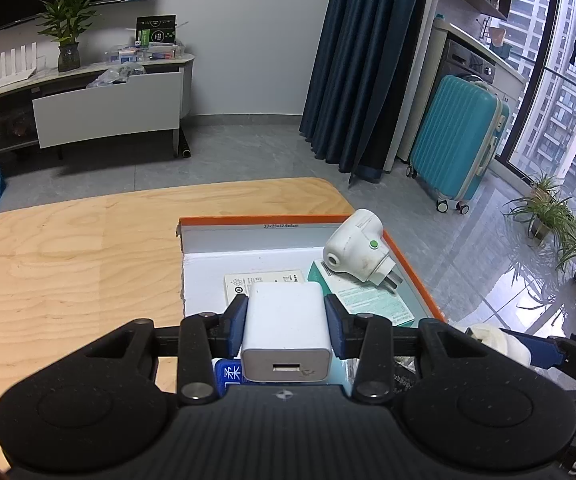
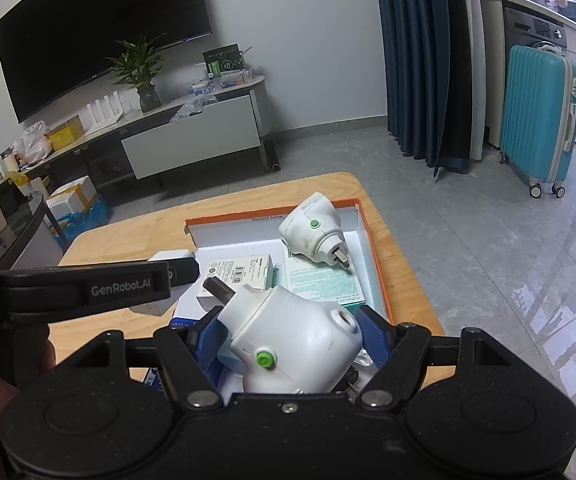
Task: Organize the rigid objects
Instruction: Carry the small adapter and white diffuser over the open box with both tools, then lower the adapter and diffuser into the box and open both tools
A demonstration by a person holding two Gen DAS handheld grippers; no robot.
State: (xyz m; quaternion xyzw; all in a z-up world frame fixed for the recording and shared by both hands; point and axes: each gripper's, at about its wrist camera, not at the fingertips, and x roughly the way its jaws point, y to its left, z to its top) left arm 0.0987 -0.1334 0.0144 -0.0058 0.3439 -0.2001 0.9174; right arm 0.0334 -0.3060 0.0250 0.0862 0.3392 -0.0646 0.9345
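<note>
Left hand-held gripper (image 1: pixel 286 320): clenched on a white USB charger (image 1: pixel 286 336), pinched between its blue pads (port facing the camera).
Right hand-held gripper (image 2: pixel 288 328): grasping a white plug adapter (image 2: pixel 291 340), prongs pointing far-left.
Counter (image 1: pixel 68 272): pale wood, grey tiled floor beyond, teal suitcase (image 1: pixel 457 142) far right.
Orange-rimmed box (image 1: pixel 407 260): holds a second white adapter (image 1: pixel 357 250) at its far right, resting on flat packets.

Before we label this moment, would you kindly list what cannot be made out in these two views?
- Left wrist view: the blue packet under the white USB charger is mostly hidden by the left gripper.
- Left wrist view: print on the teal box is too small to read.
- Right wrist view: the orange-rimmed box has its near end covered by the held white plug device and right gripper.
</note>
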